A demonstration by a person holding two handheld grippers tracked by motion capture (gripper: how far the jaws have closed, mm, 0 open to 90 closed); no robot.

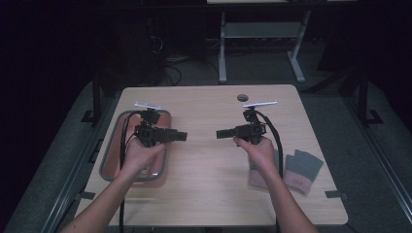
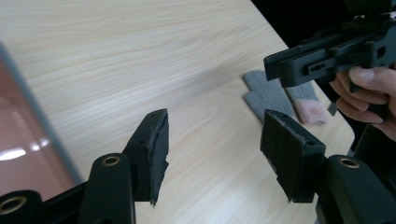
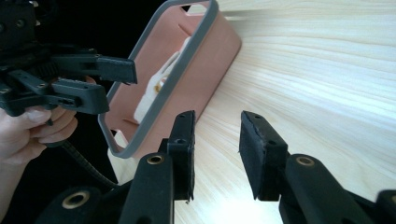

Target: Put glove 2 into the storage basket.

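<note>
Light wood-grain counter [image 1: 209, 160], rectangular, dark floor around it; person's two forearms come in from the near edge, one black two-jaw tool in each hand.

Left tool [image 1: 180, 136] held above the counter's left half, jaws pointing toward the middle; left hand [image 1: 138, 155] over the near part of a shallow pink rectangular tray with a grey rim [image 1: 112, 145]; tray lies flat at the counter's left edge. In the left gripper view the left tool [image 2: 214, 149] is released, jaws well apart with bare wood between them, nothing held; tray rim [image 2: 42, 121] at that view's left.

Right tool [image 1: 222, 133] held opposite, jaws pointing back at the left tool, tips near each other but apart; right hand [image 1: 257, 148] wrapped on its grip. In the right gripper view the right tool [image 3: 217, 140] is also released, a narrower gap between the pads, nothing between them; tray [image 3: 187, 70] beyond, something pale inside it, too unclear to name.

Pair of grey knit gloves with pink cuffs [image 1: 303, 170] lies flat near the counter's right edge, just beside the right forearm; also seen in the left gripper view [image 2: 285, 95].

Small dark round mark [image 1: 242, 97] near the counter's far edge.
</note>
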